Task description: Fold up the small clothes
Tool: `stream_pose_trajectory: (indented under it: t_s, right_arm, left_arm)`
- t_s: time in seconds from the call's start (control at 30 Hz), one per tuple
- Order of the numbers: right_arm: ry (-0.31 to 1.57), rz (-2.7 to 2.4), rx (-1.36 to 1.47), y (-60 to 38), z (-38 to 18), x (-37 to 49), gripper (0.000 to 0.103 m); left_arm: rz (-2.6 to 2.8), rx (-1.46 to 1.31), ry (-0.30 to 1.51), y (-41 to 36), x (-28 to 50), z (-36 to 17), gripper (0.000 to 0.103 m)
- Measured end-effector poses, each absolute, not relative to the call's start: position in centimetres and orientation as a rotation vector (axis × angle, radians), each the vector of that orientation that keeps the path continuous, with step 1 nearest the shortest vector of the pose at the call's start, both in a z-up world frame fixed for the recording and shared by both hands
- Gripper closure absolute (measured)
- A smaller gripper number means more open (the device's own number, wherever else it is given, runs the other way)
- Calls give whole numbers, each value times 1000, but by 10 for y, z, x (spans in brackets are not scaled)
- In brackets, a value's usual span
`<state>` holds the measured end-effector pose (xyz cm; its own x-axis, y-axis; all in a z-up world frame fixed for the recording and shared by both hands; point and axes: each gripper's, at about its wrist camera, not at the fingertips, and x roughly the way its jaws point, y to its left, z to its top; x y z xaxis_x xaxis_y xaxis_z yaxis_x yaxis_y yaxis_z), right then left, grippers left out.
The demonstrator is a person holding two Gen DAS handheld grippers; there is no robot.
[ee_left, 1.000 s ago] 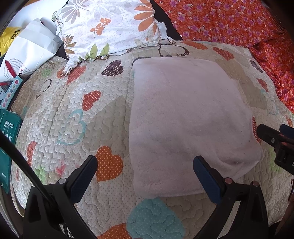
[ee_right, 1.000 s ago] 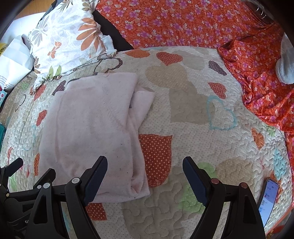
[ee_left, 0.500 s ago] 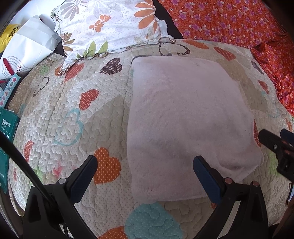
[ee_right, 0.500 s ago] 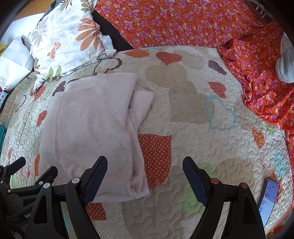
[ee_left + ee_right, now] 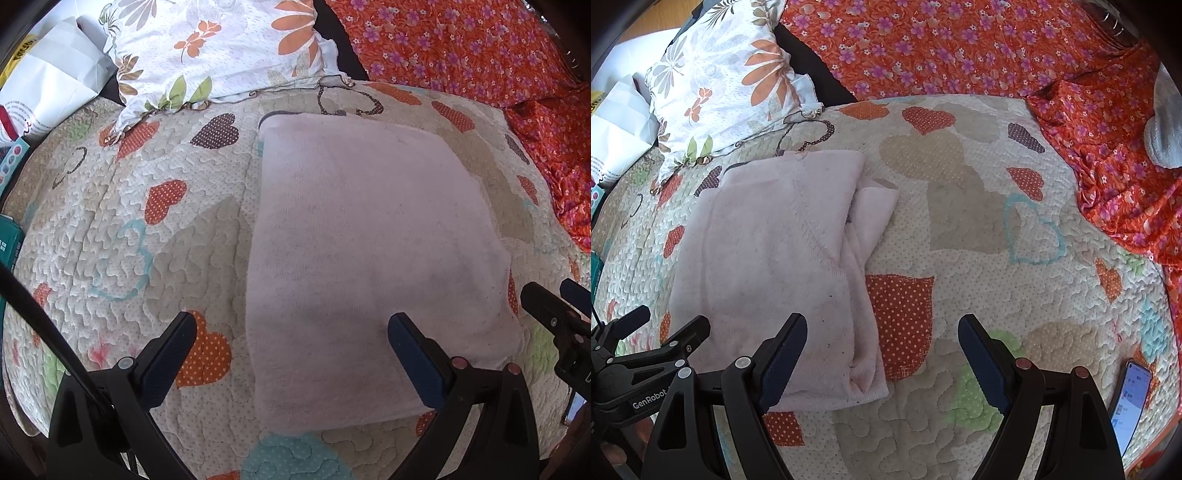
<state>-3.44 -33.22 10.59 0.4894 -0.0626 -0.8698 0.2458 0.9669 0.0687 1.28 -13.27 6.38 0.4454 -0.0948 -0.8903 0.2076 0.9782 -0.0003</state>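
Pink cloth (image 5: 373, 258) lay folded on the quilt (image 5: 147, 236), between the two grippers and a little in front of them. The left gripper (image 5: 291, 354) was spread wide and held nothing; its right finger (image 5: 413, 363) stood over the near edge of the cloth, but I could not tell if it touched, and its left finger (image 5: 170, 358) stood over an orange heart of the quilt. The right gripper (image 5: 882, 356) was also spread wide and empty. Its left finger (image 5: 783, 360) was over the near right corner of the cloth (image 5: 768, 266), and its right finger (image 5: 982, 363) was over the bare quilt (image 5: 960, 206) beside a green patch.

From the right side the cloth showed several layers, with one narrower flap coming out along its right edge. From the left side it looked like a smooth rectangle.

Behind the cloth a flowered pillow (image 5: 218, 51) rested on the far edge of the quilt. An orange flowered sheet (image 5: 960, 48) covered the back and the right side. A phone (image 5: 1130, 402) with a lit screen lay at the near right corner of the quilt, well apart from the cloth. A white paper bag (image 5: 51, 81) stood at the far left.
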Motion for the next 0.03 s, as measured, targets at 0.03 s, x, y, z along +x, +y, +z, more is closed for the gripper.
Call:
stream_pose_trajectory:
  t_s: [0.03]
  right_arm:
    - [1046,-188,194,-332,106,-34,16]
  left_arm:
    - [-188,106,1101,-131,13,63,0]
